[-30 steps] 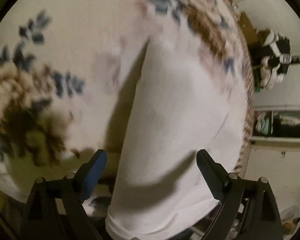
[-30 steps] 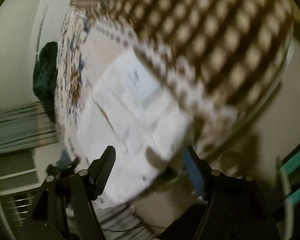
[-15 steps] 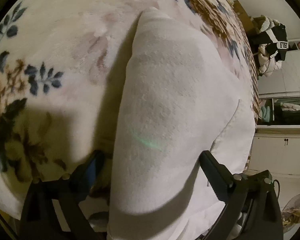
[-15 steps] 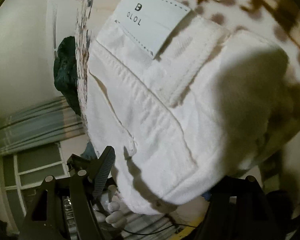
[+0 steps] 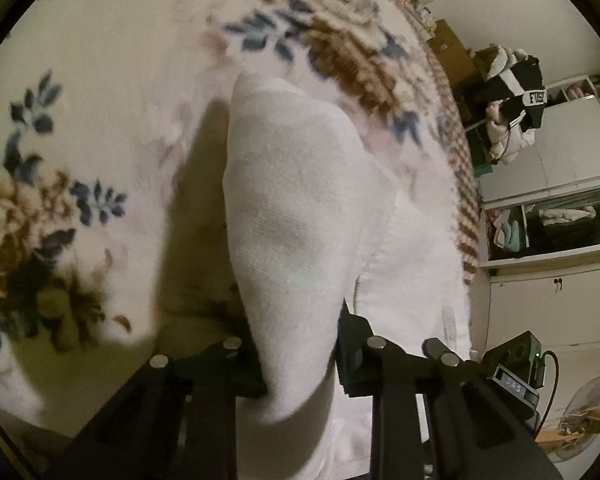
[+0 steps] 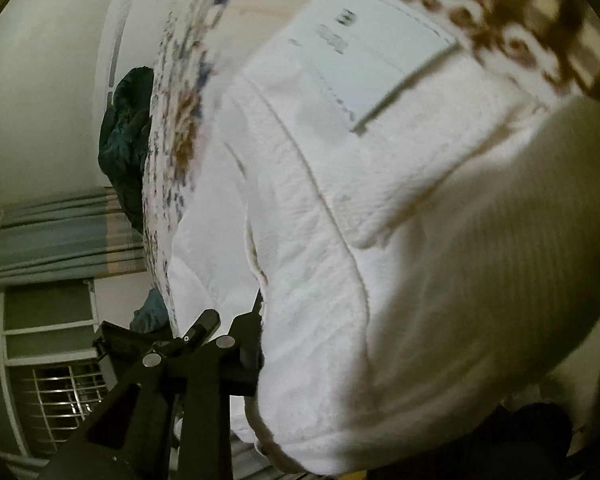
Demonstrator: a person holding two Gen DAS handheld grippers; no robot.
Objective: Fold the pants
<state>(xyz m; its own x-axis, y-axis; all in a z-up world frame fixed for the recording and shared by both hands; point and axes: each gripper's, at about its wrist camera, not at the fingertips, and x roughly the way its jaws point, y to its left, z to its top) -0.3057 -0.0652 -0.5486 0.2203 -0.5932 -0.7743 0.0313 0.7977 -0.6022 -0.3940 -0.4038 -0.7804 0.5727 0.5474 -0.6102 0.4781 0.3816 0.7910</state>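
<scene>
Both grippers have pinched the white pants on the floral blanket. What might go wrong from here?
1. The left gripper, jaws just closed, holds only a narrow bunch of the pants; it may slip on lifting.
2. The right gripper bites a thick edge near the label; only one finger shows, so layers may be missed.

The black-and-white garment (image 5: 516,84) reads "FU…"; print on the pants' patch (image 6: 364,48) is blurred, unreadable.

The pants (image 5: 300,208) lie on the blanket (image 5: 100,80). Right of the bed stands a cabinet (image 5: 548,304), with a fan (image 5: 580,412) before it.
</scene>
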